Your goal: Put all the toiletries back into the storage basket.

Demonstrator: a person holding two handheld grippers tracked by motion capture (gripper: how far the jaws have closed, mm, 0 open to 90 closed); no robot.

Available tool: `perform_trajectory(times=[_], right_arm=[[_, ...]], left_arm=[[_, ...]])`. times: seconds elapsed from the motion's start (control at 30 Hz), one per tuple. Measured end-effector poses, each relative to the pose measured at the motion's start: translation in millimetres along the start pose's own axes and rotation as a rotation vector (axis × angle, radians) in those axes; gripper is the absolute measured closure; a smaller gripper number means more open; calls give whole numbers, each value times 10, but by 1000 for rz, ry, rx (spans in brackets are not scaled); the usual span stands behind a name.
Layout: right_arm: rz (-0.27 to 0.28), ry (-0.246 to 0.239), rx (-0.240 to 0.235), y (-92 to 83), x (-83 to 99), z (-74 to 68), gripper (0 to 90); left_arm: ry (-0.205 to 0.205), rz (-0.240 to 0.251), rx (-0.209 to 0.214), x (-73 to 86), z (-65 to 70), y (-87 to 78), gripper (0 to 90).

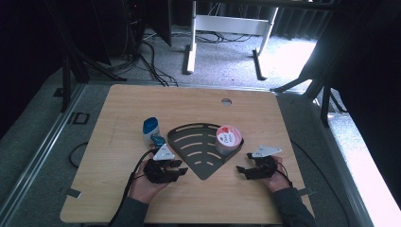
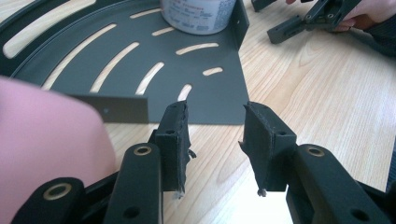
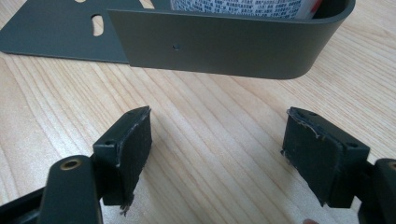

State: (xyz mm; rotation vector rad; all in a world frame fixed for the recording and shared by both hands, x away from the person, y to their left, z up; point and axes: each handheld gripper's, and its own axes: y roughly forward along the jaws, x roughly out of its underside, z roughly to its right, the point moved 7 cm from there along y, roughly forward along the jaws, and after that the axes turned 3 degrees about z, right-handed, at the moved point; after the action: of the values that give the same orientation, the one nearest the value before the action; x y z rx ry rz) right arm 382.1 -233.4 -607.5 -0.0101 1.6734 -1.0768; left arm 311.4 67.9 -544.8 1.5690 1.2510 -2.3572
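A dark fan-shaped slotted tray point(image 1: 204, 166) lies on the wooden table. A round tub with a pink lid point(image 1: 228, 138) stands in its right corner. My left gripper point(image 1: 180, 167) rests just left of the tray's pointed front, and in the left gripper view point(image 2: 215, 135) it is open and empty, facing the tray floor point(image 2: 219, 93) and the tub point(image 2: 198, 16). My right gripper point(image 1: 244, 162) sits just right of the tray. In the right gripper view point(image 3: 217, 140) it is open and empty, with bare wood between its jaws and the tray's curved wall point(image 3: 224, 44) ahead.
A blue-and-white bottle point(image 1: 151, 128) and a small blue item point(image 1: 158, 140) stand left of the tray, behind my left gripper. A pink blur point(image 2: 42, 135) covers the left gripper view's lower left. The table has a round hole point(image 1: 226, 101) near its far edge.
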Motion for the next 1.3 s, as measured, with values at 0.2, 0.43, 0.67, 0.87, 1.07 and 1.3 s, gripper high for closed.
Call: perform_trajectory(times=[0.2, 0.43, 0.67, 0.87, 1.07, 1.3], right_arm=[[0, 0, 0, 0, 0, 0, 235], [0, 0, 0, 0, 0, 0, 235], [0, 0, 0, 0, 0, 0, 235], [0, 0, 0, 0, 0, 0, 235], [0, 0, 0, 0, 0, 0, 235], [0, 0, 0, 0, 0, -1, 235]], left_arm=[[-17, 14, -4, 51, -28, -80, 586], [-19, 26, -43, 80, -84, -180, 555], [-11, 18, -79, 125, -146, -282, 562], [-19, 37, -75, 134, -206, -376, 584], [-36, 57, -74, 126, -239, -492, 577], [-69, 71, -89, 98, -296, -607, 563]])
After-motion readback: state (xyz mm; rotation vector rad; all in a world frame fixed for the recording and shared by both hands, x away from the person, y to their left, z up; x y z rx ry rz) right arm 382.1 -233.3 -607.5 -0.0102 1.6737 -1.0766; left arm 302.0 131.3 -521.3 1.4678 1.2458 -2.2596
